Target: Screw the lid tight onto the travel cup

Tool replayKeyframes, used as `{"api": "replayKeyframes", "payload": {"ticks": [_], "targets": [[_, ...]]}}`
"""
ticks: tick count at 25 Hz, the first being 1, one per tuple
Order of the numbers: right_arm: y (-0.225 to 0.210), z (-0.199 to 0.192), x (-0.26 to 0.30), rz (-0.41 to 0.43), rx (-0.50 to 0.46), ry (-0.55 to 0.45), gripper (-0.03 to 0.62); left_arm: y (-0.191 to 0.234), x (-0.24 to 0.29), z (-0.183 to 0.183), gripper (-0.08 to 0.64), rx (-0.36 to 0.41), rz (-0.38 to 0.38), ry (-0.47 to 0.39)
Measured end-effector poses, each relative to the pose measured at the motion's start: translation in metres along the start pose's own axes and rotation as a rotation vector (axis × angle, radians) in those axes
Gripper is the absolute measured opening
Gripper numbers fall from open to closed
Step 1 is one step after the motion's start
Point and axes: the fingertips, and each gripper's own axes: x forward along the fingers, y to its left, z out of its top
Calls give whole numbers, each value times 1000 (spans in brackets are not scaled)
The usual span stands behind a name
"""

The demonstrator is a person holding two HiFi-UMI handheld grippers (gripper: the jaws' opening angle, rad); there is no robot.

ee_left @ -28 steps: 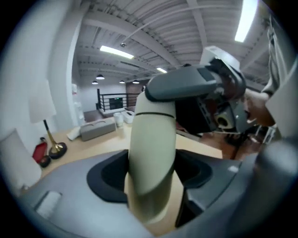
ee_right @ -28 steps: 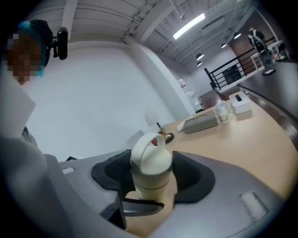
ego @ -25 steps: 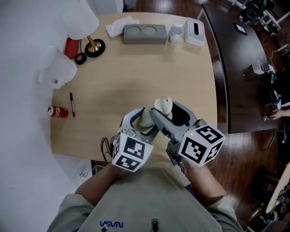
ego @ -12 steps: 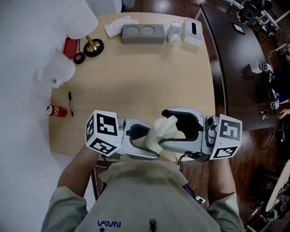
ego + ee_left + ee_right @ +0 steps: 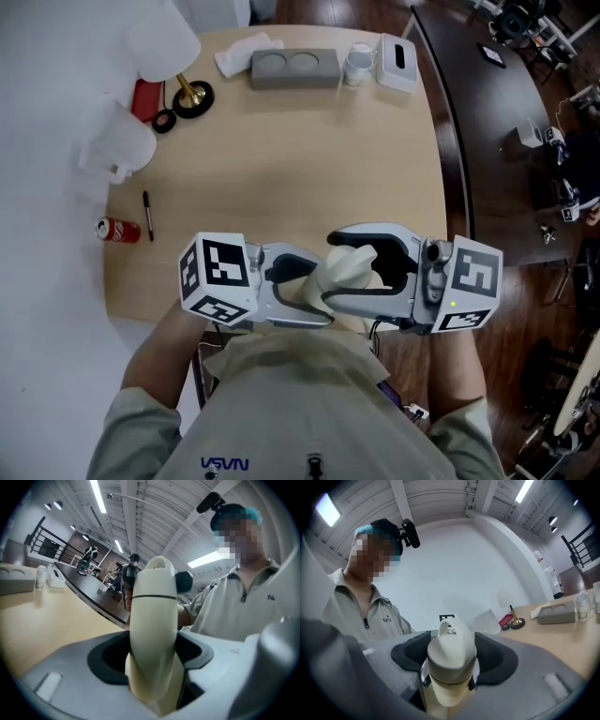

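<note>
The cream travel cup (image 5: 323, 286) is held in the air over the table's near edge, close to the person's chest. My left gripper (image 5: 317, 292) comes in from the left and is shut on the cup's body (image 5: 154, 639). From the right, my right gripper (image 5: 342, 268) reaches in, its black pads (image 5: 494, 656) flanking the looped lid (image 5: 451, 651). Its jaws have just been closing with the lid between them, and the pads press on the lid's sides. In the left gripper view the lid (image 5: 157, 578) sits on top of the cup.
On the wooden table (image 5: 300, 159) the far edge holds a grey two-hole holder (image 5: 295, 68), a glass (image 5: 358, 64), a white box (image 5: 398, 64) and a tissue (image 5: 234, 56). At the left lie a brass stand (image 5: 194, 94), a pen (image 5: 148, 216) and a red can (image 5: 117, 230).
A second ago both grippers pointed away from the person, side by side. They have swung apart and level, facing each other, and the cup has risen. Over the last half second little moved.
</note>
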Motion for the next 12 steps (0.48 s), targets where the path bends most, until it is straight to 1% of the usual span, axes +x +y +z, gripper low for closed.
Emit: {"api": "replayKeyframes", "payload": {"ticks": [2, 4, 5, 7, 10, 12], "targets": [[-10, -2, 1, -74, -8, 9, 293, 10, -2, -1, 311, 23, 83, 12], [-23, -3, 2, -174, -9, 13, 293, 25, -6, -1, 311, 51, 204, 19], [-31, -3, 2, -233, -6, 13, 293, 35, -8, 0, 311, 66, 278, 21], [-48, -3, 1, -362, 12, 2, 293, 53, -12, 2, 311, 99, 450, 23], [-72, -3, -5, -551, 72, -43, 293, 78, -19, 6, 311, 161, 725, 37], [-84, -5, -9, -651, 111, -76, 293, 92, -23, 2, 311, 177, 891, 53]]}}
